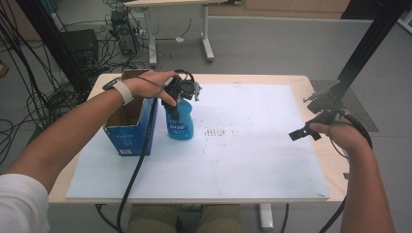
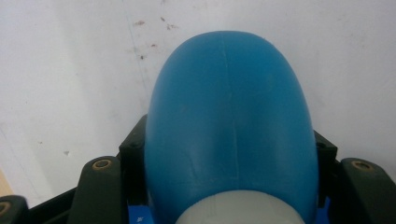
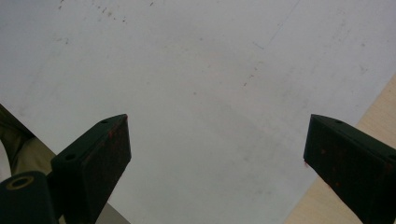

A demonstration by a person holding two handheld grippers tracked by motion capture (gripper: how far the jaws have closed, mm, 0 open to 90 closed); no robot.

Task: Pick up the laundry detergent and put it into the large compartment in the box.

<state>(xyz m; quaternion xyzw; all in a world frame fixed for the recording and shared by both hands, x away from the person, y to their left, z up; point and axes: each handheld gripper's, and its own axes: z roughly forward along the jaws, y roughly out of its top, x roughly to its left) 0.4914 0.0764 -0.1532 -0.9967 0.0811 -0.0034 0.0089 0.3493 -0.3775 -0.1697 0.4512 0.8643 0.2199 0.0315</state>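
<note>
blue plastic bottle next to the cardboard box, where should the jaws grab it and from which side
Grip the blue plastic bottle high, at its narrowing upper body, coming from above. It stands upright with the blue cardboard box close on one side, so a top approach seems clearest. The left gripper holds it this way, jaws straddling the rounded shoulder.

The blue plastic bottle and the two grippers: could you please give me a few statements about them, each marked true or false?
1. The left gripper is closed around the blue plastic bottle. True.
2. The blue plastic bottle lies on its side inside the open blue cardboard box. False: it stands upright on the white board, just to the right of the box.
3. The right gripper has its fingers spread apart with nothing between them. True.
4. The right gripper is over the box. False: it is near the board's right edge, far from the box.
5. The box is closed. False: its top is open.
</note>
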